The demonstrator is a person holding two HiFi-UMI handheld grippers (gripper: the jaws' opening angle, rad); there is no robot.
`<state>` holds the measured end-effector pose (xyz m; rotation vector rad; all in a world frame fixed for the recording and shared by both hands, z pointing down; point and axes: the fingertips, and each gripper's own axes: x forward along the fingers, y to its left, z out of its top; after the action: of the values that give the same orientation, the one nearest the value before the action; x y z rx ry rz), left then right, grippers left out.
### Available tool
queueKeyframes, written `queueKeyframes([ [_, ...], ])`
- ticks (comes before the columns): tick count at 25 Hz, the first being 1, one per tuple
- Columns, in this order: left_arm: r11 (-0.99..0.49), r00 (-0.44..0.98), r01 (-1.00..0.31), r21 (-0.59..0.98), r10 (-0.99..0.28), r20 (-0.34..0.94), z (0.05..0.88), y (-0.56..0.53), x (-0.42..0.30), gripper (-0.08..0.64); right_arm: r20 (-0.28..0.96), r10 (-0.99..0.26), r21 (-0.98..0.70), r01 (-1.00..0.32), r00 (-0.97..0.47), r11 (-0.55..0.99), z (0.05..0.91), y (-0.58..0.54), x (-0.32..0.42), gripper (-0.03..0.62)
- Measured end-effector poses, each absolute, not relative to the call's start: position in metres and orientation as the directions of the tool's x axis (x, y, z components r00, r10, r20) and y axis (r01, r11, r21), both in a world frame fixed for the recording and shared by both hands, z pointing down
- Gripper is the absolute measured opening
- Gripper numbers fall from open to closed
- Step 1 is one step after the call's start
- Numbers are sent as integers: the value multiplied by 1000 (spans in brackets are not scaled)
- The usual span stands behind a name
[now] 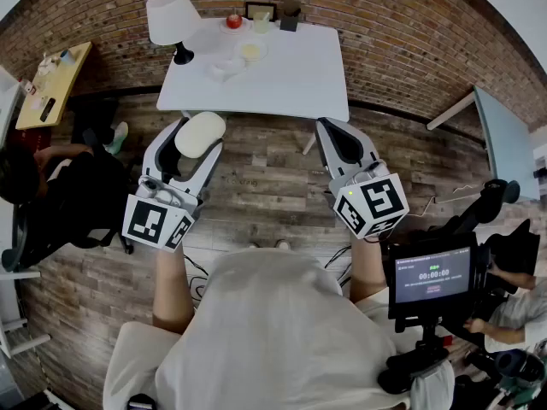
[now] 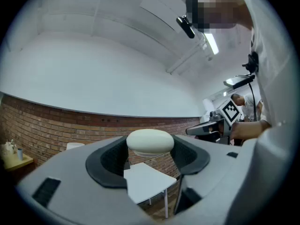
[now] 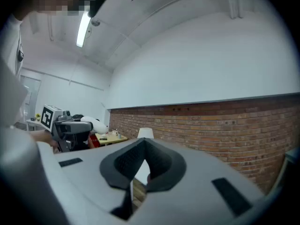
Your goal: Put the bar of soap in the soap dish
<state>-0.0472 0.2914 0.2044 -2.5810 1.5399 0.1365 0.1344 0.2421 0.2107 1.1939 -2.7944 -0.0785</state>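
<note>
- Soap bar (image 1: pixel 202 135), cream-white, smooth and oval, sat clamped crosswise between the black-padded jaws of the grey left gripper (image 1: pixel 197 138), held up in the air in front of the person's chest.
- Seen from the left gripper view, the soap bar (image 2: pixel 150 141) bridged the two black pads (image 2: pixel 108 162), which stood wide apart and pressed on its two ends.
- The grey right gripper (image 1: pixel 332 130) was held beside the left one, well apart from it. In the right gripper view its jaws (image 3: pixel 143 159) met at the tips with nothing between them.
- Beyond both grippers stood a white rectangular table (image 1: pixel 299 84) against a red brick wall (image 1: pixel 402 41), on a wooden plank floor (image 1: pixel 265 178).
- On the table's far side lay a small round white dish (image 1: pixel 250 51), well apart from the soap bar. Whether it was the soap dish could not be told.
- A white crumpled cloth-like item (image 1: pixel 226 69) lay just beside the dish, and a lamp with a white shade and a black base (image 1: pixel 172 18) stood at the table's left corner.
- A red object (image 1: pixel 234 21) and a pale cup (image 1: pixel 261 22) stood along the back edge near the wall.
</note>
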Motion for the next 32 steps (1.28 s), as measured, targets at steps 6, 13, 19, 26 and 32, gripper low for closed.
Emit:
queueKeyframes([
  [6, -477, 479, -877, -53, -865, -147, 203, 292, -63, 285, 35, -730, 42, -729, -682, 683, 202, 242, 125, 3],
  [13, -486, 486, -873, -40, -864, -130, 215, 289, -67, 285, 60, -733, 30, -733, -678, 680, 216, 243, 119, 3],
  [19, -498, 497, -867, -27, -860, -117, 225, 285, -64, 285, 82, -726, 17, -728, -683, 686, 230, 241, 116, 3],
  [26, -492, 493, -870, -38, -862, -116, 223, 291, -64, 285, 65, -719, 5, -721, -692, 693, 228, 242, 114, 3],
  [32, -494, 496, -868, -46, -862, -106, 226, 262, -59, 285, 61, -716, 5, -717, -696, 697, 231, 212, 116, 3],
])
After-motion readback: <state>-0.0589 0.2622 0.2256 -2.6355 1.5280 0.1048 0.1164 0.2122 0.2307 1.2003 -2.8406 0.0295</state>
